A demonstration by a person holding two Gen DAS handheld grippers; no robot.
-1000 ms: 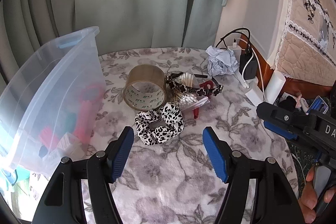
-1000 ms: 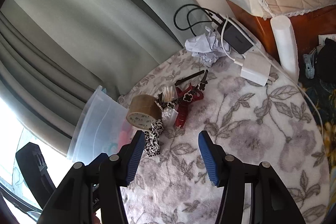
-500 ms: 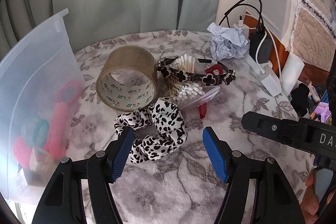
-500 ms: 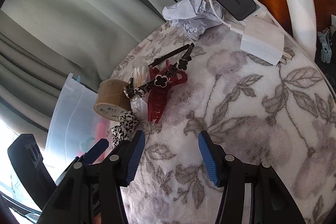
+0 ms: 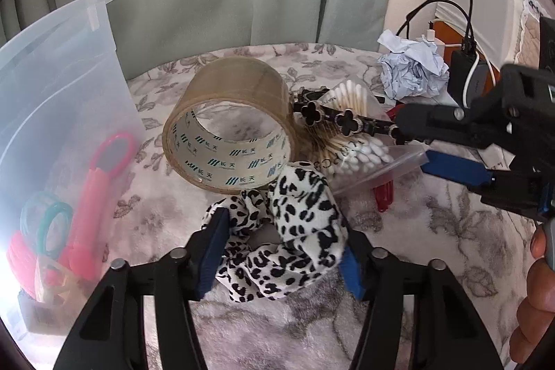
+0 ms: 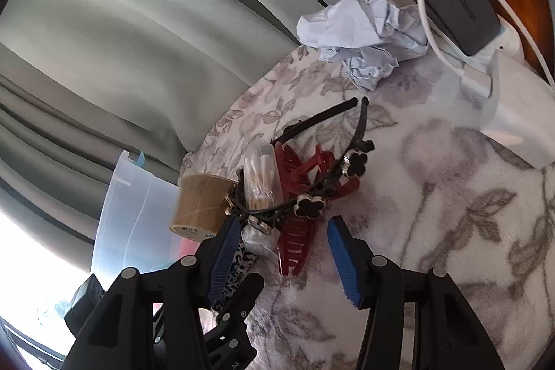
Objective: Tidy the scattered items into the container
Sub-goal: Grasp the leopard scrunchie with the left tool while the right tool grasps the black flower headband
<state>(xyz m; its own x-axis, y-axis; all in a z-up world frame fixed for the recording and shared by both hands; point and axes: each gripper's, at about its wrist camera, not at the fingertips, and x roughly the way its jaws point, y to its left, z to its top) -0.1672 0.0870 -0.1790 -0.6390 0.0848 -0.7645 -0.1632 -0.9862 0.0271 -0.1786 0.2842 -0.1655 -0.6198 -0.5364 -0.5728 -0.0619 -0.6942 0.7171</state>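
Scrunchie (image 5: 277, 231), leopard-print in black and white, sits right between the blue pads of your left tongs (image 5: 281, 252), which have just been closing; both pads touch its fabric at the sides, so you have it pinched where it lies on the flower-patterned table (image 5: 416, 252). Just beyond the left tongs, touching the scrunchie's far edge, a roll of brown packing tape (image 5: 232, 127) rests tilted with its open core facing you. To the left of those tongs stands the clear plastic container (image 5: 69, 99), with a pink hand mirror (image 5: 100, 182), teal rings and other small things already inside. Your right tongs (image 6: 284, 259) stand partly open with nothing gripped; the near end of a dark red claw clip (image 6: 298, 214) lies in the gap between the pads, touching neither. Just ahead of the right tongs, a black headband with clover ornaments (image 6: 312, 203) lies draped over the claw clip, and a clear bag of cotton swabs (image 6: 260, 175) lies beside it, toward the tape. Farther ahead, a crumpled sheet of pale paper (image 6: 360, 33) rests near the table's far edge, beside a dark charger (image 6: 461, 2) and a white plug adapter (image 6: 520, 113). In the left wrist view, your right tongs come in from the right over the swab bag, your fingers (image 5: 534, 297) on the handle.
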